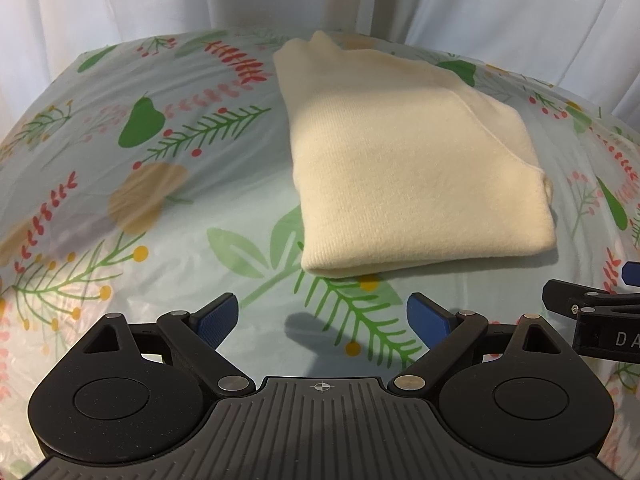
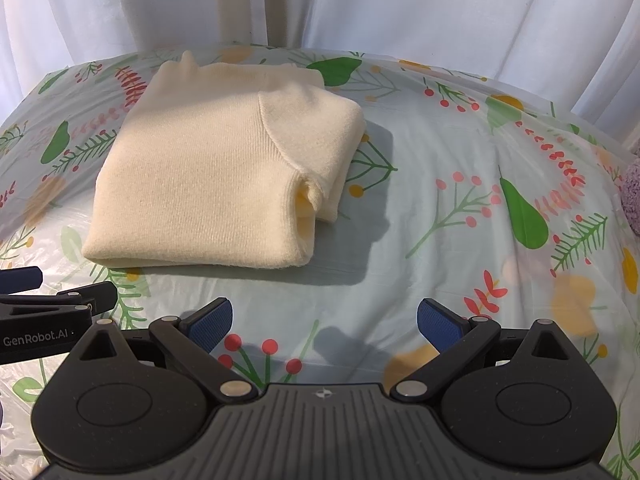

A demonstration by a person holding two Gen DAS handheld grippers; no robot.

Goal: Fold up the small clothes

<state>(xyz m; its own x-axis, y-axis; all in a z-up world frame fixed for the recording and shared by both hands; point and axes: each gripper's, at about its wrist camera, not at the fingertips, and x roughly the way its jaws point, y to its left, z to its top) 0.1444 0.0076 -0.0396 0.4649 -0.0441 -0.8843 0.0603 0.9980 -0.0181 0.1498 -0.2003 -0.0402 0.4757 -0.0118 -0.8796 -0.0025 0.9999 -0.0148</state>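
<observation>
A cream knitted sweater [image 1: 404, 160] lies folded into a thick rectangle on the leaf-printed tablecloth [image 1: 168, 208]; the right wrist view has the same sweater [image 2: 212, 176] at upper left, a sleeve end tucked at its right side. My left gripper [image 1: 322, 320] is open, hovering just short of the sweater's near fold, nothing between its blue pads. My right gripper [image 2: 324, 324] is also open and empty, nearer than the sweater and to its right. Each gripper's black arm shows at the other view's edge.
White curtains [image 2: 360, 4] hang behind the table's far edge. A fuzzy lilac item [image 2: 632, 200] sits at the right edge of the table. Bare printed cloth [image 2: 480, 200] spreads to the right of the sweater and to its left in the left wrist view.
</observation>
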